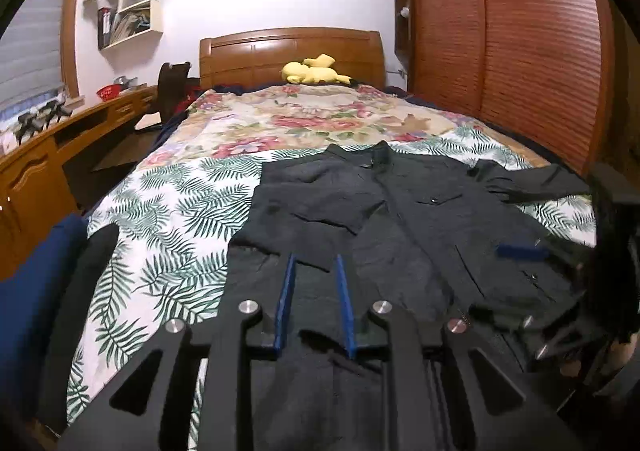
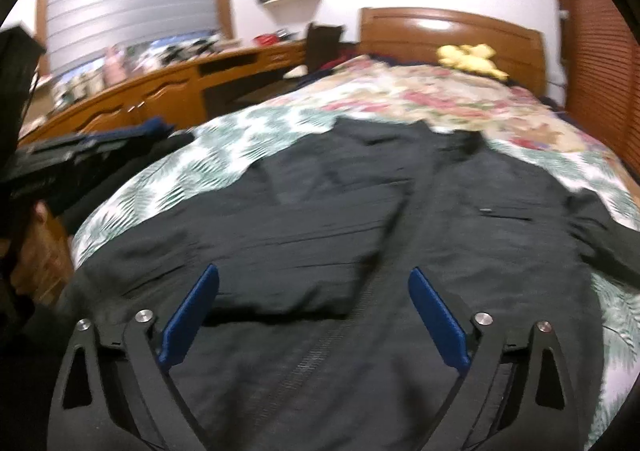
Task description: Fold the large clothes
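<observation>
Jacket (image 1: pixel 384 211), big and dark, lies flat on the bed (image 1: pixel 168 211), front side up, with its collar toward the wooden headboard (image 1: pixel 292 51). One sleeve is folded across its front. Its zipper runs down the middle. Under it is a sheet with green leaves, and farther back a blanket with red flowers. The left gripper (image 1: pixel 314 259) is low over the near edge of the jacket. Its blue fingers (image 1: pixel 286 303) are a little apart, with dark cloth under the gap, and they pinch nothing. The right gripper (image 2: pixel 314 279) is over the jacket too, its fingers (image 2: pixel 188 319) spread wide and holding nothing. A yellow soft toy (image 1: pixel 312 69) sits by the headboard. A long wooden table (image 1: pixel 72 131) runs along the left wall.
</observation>
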Demonstrator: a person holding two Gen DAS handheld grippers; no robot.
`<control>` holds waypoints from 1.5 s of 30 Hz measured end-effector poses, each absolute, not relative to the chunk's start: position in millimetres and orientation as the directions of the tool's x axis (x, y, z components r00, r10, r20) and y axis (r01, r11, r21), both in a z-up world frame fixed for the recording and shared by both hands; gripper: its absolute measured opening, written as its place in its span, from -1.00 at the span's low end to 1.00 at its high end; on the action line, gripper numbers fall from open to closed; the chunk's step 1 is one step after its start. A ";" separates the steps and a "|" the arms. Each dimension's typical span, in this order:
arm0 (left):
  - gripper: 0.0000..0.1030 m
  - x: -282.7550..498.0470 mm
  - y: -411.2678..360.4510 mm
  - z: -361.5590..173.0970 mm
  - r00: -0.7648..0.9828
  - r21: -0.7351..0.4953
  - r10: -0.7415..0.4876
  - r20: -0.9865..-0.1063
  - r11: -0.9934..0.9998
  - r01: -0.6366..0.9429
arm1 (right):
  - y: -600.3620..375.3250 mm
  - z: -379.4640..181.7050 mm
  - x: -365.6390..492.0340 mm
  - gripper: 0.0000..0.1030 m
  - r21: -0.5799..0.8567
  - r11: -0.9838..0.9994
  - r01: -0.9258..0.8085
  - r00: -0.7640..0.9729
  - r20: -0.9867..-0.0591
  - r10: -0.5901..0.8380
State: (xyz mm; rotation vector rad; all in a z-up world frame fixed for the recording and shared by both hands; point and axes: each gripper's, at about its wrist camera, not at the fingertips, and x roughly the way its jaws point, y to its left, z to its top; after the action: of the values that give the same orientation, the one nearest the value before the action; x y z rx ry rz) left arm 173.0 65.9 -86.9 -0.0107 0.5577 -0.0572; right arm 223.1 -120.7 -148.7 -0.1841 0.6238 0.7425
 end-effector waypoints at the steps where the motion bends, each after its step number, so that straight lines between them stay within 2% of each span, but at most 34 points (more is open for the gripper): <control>1: -0.56 170.5 71.6 -88.1 0.850 -0.040 -0.060 -0.523 0.998 0.046 | -111.7 -151.2 220.6 0.72 0.057 0.711 -0.701 0.546 -0.598 0.586; 7: -0.40 154.3 90.7 -89.5 0.869 -0.052 -0.045 -0.492 0.998 0.022 | -62.6 -170.4 205.3 0.40 0.030 0.603 -0.797 0.441 -0.654 0.614; 17: -0.20 135.8 106.1 -84.5 0.890 -0.040 -0.010 -0.456 0.999 -0.009 | -35.9 -205.3 202.3 0.29 -0.069 0.578 -0.813 0.421 -0.755 0.502; 21: -0.13 137.2 106.5 -84.8 0.888 -0.051 -0.016 -0.460 0.999 -0.009 | -36.4 -206.7 200.0 -0.10 -0.126 0.591 -0.797 0.467 -0.749 0.470; 24: -0.06 138.3 104.6 -86.1 0.885 -0.055 -0.018 -0.464 0.998 -0.008 | -42.8 -203.7 201.1 -0.58 -0.157 0.616 -0.772 0.507 -0.737 0.447; 25: -0.05 138.9 104.0 -87.2 0.884 -0.053 -0.018 -0.466 0.999 -0.008 | -48.1 -201.0 203.2 -0.67 -0.150 0.626 -0.765 0.513 -0.730 0.452; 29: -0.03 141.2 100.8 -89.3 0.881 -0.059 -0.023 -0.473 0.998 -0.006 | -68.2 -183.7 208.5 -0.74 -0.131 0.676 -0.726 0.558 -0.686 0.466; 38: -0.03 148.6 88.7 -95.4 0.873 -0.065 -0.033 -0.486 0.998 0.002 | -137.6 -119.6 202.5 -0.76 -0.044 0.787 -0.615 0.691 -0.511 0.511; 45: -0.03 154.0 71.8 -97.3 0.866 -0.069 -0.070 -0.496 0.997 0.041 | -180.9 -98.7 188.2 -0.77 0.039 0.813 -0.581 0.708 -0.469 0.529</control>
State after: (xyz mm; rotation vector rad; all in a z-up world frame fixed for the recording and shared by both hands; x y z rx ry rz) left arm 154.0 71.8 -97.3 -0.0563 0.5214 -0.0581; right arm 188.2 -180.9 -98.7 -0.1142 0.4843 0.6178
